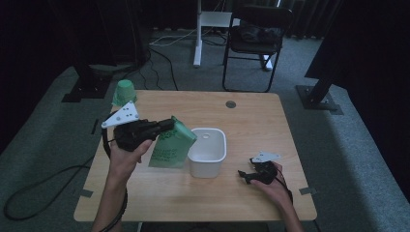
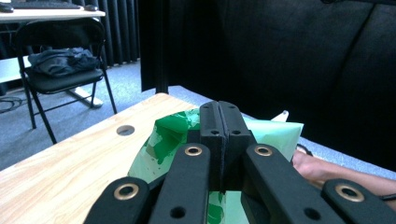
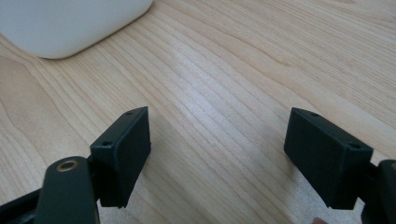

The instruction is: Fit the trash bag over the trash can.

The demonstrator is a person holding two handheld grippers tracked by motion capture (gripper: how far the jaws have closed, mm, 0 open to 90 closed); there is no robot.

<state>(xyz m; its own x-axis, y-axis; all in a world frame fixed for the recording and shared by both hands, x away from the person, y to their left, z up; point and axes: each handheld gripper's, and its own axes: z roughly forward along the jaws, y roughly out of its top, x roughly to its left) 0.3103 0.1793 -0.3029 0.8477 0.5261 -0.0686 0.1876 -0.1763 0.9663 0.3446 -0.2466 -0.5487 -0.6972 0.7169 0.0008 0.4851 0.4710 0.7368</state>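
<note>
Green plastic catches the eye first: a printed green bag [image 1: 170, 145] hangs above the wooden table [image 1: 251, 121], its top edge pinched between the closed jaws of the left gripper [image 1: 167, 126], which the person's left hand [image 1: 126, 157] holds up off the tabletop. In the left gripper view the two black jaws press flat together with the bag [image 2: 177, 135] crumpled on both sides of them. The bag's lower end reaches down just beside a white rectangular tub [image 1: 208, 151], on the tub's left; I cannot tell whether the two touch. The right gripper [image 1: 243, 175] rests low near the table's front right part, jaws spread wide apart and holding nothing (bare wood grain lies between them in its own view), with a corner of the tub [image 3: 65, 23] close ahead. A green cup [image 1: 125, 91] sits upside down at the far left corner, well apart from everything else.
</note>
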